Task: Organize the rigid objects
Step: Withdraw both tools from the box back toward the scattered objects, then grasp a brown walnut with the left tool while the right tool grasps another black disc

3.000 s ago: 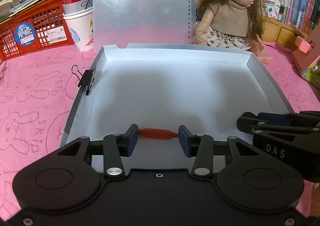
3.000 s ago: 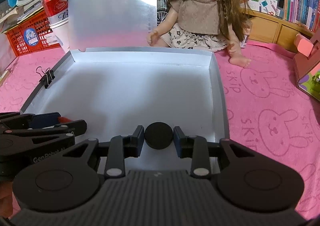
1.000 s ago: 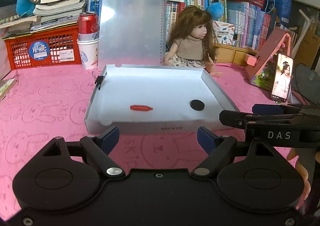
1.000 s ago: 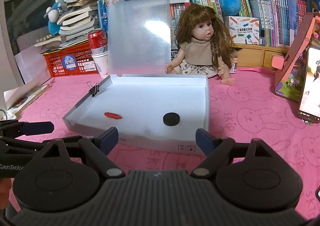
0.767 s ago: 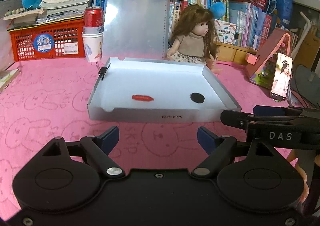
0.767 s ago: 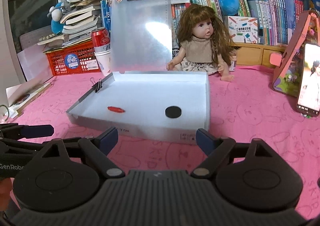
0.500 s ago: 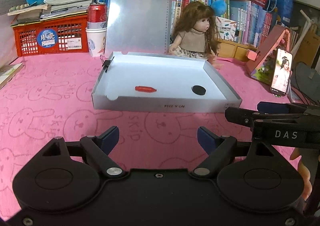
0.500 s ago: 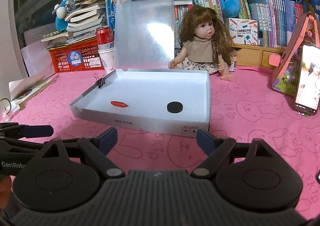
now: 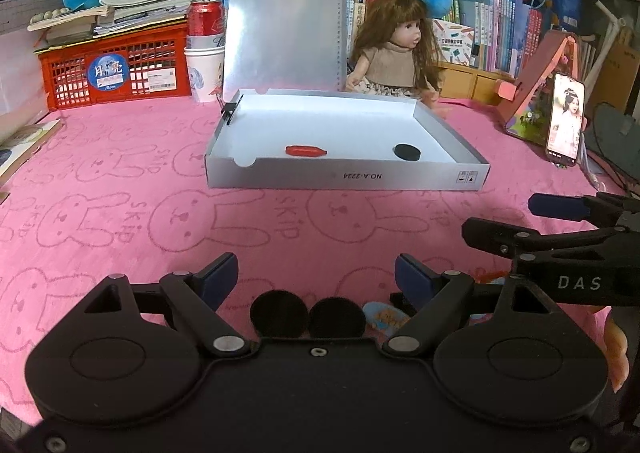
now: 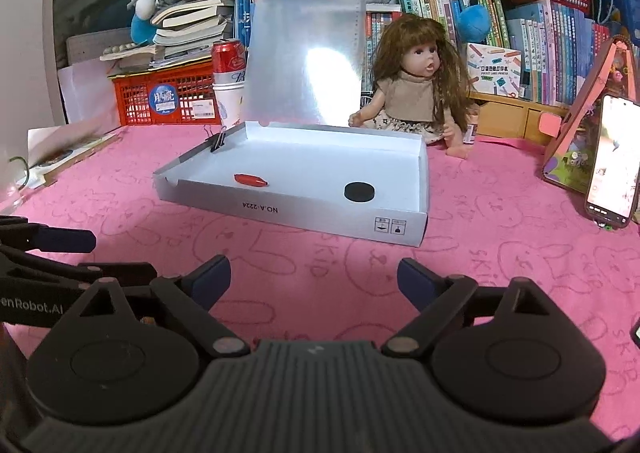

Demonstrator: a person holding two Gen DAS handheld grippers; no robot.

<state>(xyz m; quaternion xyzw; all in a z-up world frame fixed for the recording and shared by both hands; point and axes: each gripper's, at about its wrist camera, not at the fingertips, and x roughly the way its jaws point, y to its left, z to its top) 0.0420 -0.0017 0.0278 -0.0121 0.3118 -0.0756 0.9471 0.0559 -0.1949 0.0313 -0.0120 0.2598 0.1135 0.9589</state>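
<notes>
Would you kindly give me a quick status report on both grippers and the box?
Left gripper open, empty. Right gripper open, empty. Box holds red piece and black disc. Two more discs near left gripper; path clear.

A pink terry-like cloth (image 10: pixel 500 253) is covering the table; the shallow box (image 10: pixel 320 215) is looking like smooth grey cardboard, perhaps coated; the clipboard (image 10: pixel 304 53) is showing glossy translucent plastic.

Three black discs (image 9: pixel 407 152), one red piece (image 9: pixel 306 151).

Pink rabbit-print cloth (image 9: pixel 120 181) covers the surface. Grey box (image 9: pixel 344 181) at centre; 2 black discs (image 9: pixel 279 313) near; red crate (image 9: pixel 112 73) far left.
</notes>
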